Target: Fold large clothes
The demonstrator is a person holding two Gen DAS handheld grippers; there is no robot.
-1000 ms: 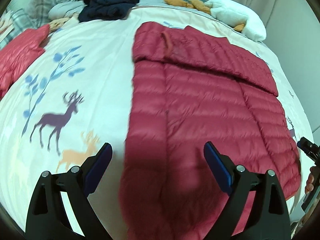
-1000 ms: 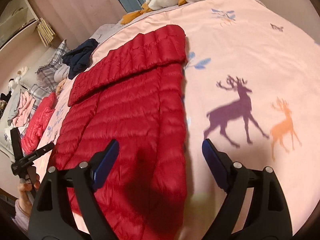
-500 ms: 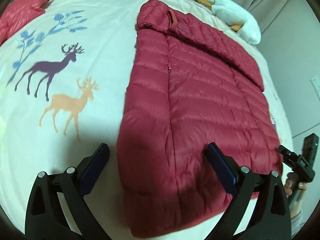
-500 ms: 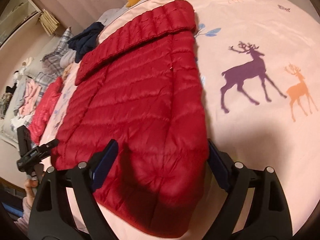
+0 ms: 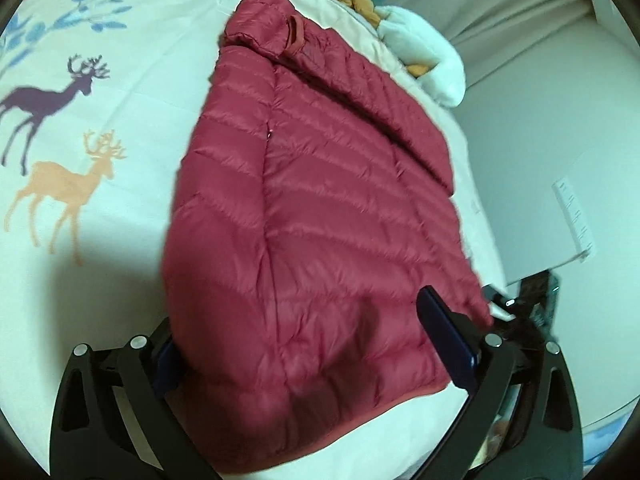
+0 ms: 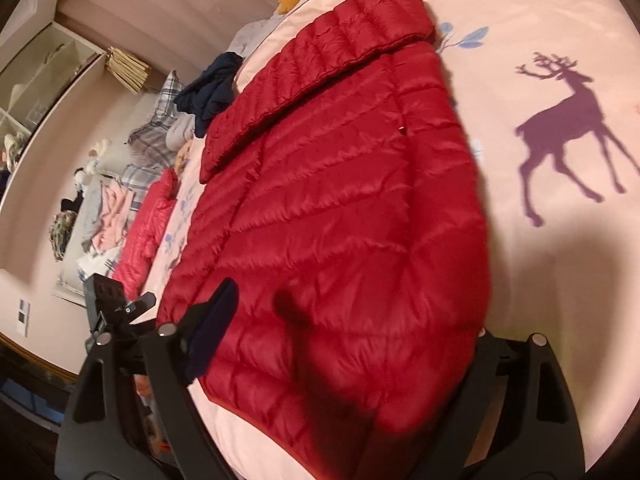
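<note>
The red jacket (image 5: 320, 216) lies flat on the bed (image 5: 100, 280), running long from its bottom edge between both wide-open, empty hand-held grippers, left (image 5: 308, 344) and right (image 6: 344, 344), to the frame's top, each equally near a bottom corner.

Count: one dark red down jacket (image 5: 320, 208), a second red jacket (image 6: 148, 228), one navy garment (image 6: 212, 92), two printed deer (image 5: 60, 192).
</note>
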